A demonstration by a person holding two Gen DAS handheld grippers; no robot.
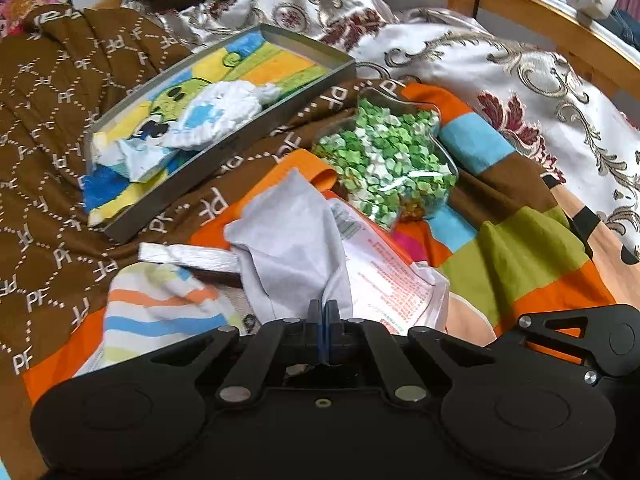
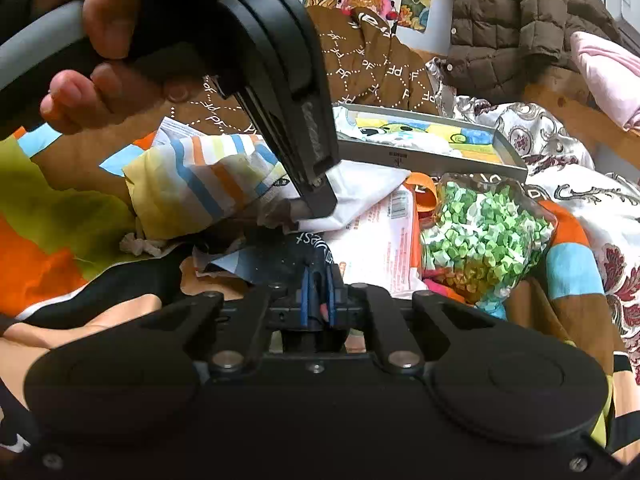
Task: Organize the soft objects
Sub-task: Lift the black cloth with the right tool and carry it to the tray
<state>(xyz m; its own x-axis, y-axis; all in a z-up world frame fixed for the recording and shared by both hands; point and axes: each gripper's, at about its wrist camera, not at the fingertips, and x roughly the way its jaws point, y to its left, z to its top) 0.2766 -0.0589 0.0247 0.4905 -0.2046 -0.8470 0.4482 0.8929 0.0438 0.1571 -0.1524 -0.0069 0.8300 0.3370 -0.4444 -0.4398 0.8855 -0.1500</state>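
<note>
My left gripper [image 1: 323, 309] is shut on a pale grey-white cloth [image 1: 292, 236], holding it just above the bed; it also shows in the right wrist view [image 2: 316, 200] pinching that cloth [image 2: 360, 184]. My right gripper [image 2: 318, 284] is shut on a dark navy fabric with white lettering [image 2: 288, 258]. A striped sock-like cloth [image 1: 160, 308] lies left of the left gripper, and shows in the right wrist view [image 2: 200, 184]. A grey tray [image 1: 224, 148] holds a colourful towel and a white-blue knit piece [image 1: 216, 114].
A clear star-shaped container of green paper stars [image 1: 384, 160] sits right of the tray, beside a white and red plastic packet [image 1: 384, 268]. The bed has brown patterned, floral and colour-block covers. A wooden bed frame [image 1: 520, 4] runs behind. A brown puffer jacket [image 2: 516, 12] hangs at back.
</note>
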